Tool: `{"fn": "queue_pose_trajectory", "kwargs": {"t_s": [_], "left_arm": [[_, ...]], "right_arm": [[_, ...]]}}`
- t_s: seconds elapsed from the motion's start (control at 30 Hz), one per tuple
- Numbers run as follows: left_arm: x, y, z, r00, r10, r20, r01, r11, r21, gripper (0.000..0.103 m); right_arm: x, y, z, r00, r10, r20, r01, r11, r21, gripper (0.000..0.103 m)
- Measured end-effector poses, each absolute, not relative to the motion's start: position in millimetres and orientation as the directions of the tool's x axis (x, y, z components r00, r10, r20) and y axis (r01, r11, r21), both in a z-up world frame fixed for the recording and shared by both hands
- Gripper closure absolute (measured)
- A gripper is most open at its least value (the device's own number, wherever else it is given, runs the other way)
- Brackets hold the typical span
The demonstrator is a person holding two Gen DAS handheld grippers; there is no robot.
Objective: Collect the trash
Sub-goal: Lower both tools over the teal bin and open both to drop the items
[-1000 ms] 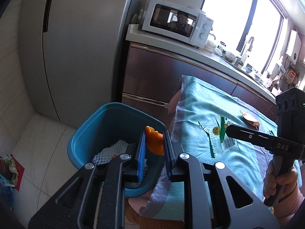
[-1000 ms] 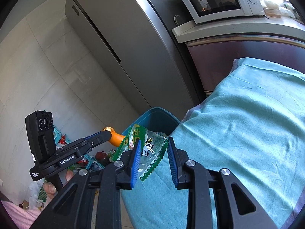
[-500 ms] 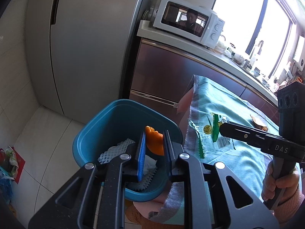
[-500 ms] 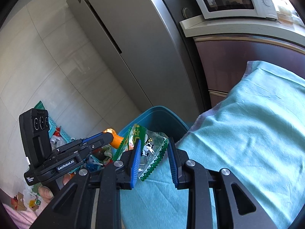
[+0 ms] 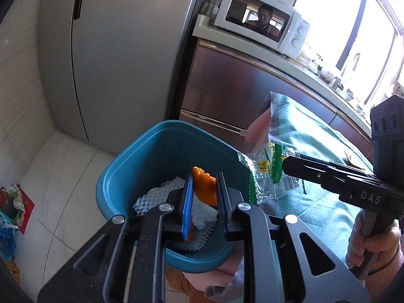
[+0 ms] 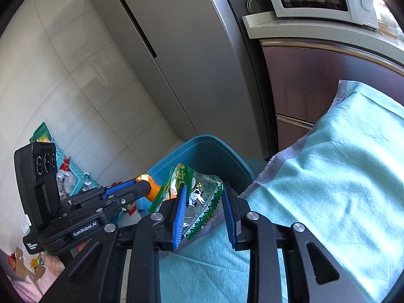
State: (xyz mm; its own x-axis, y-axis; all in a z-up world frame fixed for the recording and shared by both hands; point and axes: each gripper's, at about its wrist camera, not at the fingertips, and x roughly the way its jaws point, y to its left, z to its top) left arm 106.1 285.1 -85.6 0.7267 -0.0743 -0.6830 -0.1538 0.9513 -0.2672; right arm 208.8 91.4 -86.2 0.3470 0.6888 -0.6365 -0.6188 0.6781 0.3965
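The left gripper (image 5: 203, 197) pinches a piece of orange peel (image 5: 205, 188) above the open blue bin (image 5: 141, 161). The right gripper (image 6: 204, 209), to its right, clamps a clear green-printed wrapper (image 6: 199, 197) near the bin's right rim, over the edge of the teal cloth (image 6: 328, 189). The light wrapper looks likely to flutter onto the cloth or floor if let go short of the rim, and the close grippers could collide.

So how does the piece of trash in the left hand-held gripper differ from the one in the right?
The orange peel is opaque, thick and small; the plastic wrapper is clear with green print, thin, crinkled and larger. The peel, in the left hand-held gripper, hangs over the blue bin; the wrapper, in the right hand-held gripper, sits at the bin's edge. Both are clamped.
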Motion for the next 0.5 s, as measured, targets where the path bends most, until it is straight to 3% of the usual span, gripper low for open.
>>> {"fn": "queue_pose_trajectory", "kwargs": {"t_s": [0.5], "left_arm": [[121.9,295.7,-116.8,0.687,-0.108,-0.719,-0.201,0.922,-0.33,0.085]], "right_arm": [[213.9,105.0,-95.3,0.344,0.654,-0.673,-0.587,0.71,0.39,0.073]]}}
